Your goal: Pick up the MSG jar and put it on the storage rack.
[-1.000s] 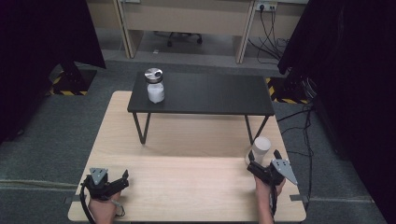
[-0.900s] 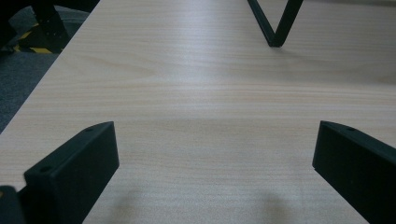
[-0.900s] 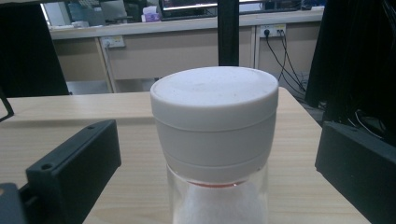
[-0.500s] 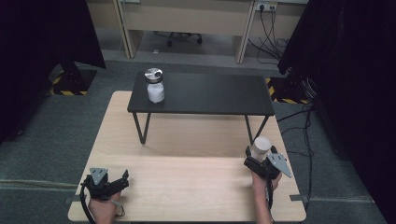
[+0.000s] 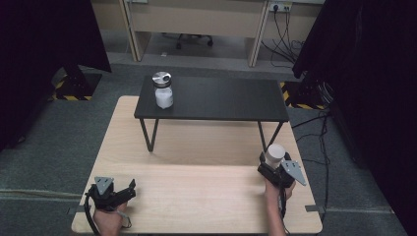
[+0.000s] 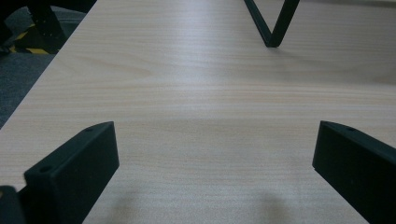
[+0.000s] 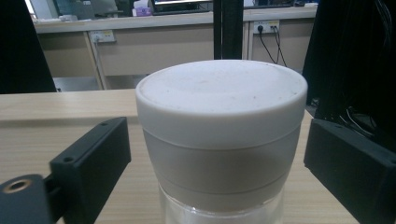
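The step in hand looks like grasping the white-lidded jar point(image 7: 222, 140), which stands upright, long axis vertical and lid up, at about 4 o'clock on the wooden table point(image 5: 196, 187). The right gripper point(image 5: 275, 169) has been closing, its jaws flanking the jar with small gaps. Next it must pinch squarely below the lid; the left gripper point(image 6: 210, 158) rests spread wide at 8 o'clock, holding nothing.

A clear jar with a white lid point(image 7: 222, 135) stands upright, lid on, on the light wooden table's right edge, about four o'clock.
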Available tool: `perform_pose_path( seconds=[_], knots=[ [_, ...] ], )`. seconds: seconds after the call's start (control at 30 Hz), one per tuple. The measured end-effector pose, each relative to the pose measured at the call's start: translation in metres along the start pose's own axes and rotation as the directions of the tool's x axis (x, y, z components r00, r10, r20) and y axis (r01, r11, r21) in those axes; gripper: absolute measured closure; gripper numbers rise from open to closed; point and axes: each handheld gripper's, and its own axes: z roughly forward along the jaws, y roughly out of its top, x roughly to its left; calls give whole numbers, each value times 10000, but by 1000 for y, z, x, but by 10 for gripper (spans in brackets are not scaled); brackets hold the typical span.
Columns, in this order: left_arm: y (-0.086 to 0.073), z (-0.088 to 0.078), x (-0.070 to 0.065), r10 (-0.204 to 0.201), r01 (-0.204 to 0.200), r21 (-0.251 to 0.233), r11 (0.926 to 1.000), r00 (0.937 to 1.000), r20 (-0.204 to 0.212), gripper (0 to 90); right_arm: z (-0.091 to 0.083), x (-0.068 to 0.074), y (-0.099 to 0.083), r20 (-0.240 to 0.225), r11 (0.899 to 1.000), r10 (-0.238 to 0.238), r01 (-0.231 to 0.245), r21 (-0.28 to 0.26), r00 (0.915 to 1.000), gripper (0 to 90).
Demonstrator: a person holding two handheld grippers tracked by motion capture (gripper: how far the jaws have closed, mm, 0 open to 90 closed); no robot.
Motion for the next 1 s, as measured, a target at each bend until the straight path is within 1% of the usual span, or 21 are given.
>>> perform_pose_path(
  seconds=[0.13, 0.33, 0.43, 0.5, 1.0],
  knots=[
    [0, 0, 0, -2, 2, 2, 10000, 10000, -11, 0, -1, -1, 0, -21, 10000, 30, -30, -4, 10000, 175],
    [0, 0, 0, 17, -17, 24, 10000, 10000, -15, 0, -1, -2, 1, -127, 10000, -59, 58, -38, 9999, 244],
    [1, 0, -1, 45, -45, 41, 10000, 10000, -30, 0, -2, -1, 0, -117, 9999, -139, 138, -82, 9998, 312],
    [1, 0, -1, 54, -54, 44, 10000, 10000, -32, 0, -3, -1, 0, -68, 9998, -159, 158, -116, 9999, 334],
    [2, 1, -2, 118, -117, 112, 9999, 9999, -78, 0, -3, 0, -3, -42, 9996, -156, 155, -234, 9999, 339]
  ],
)
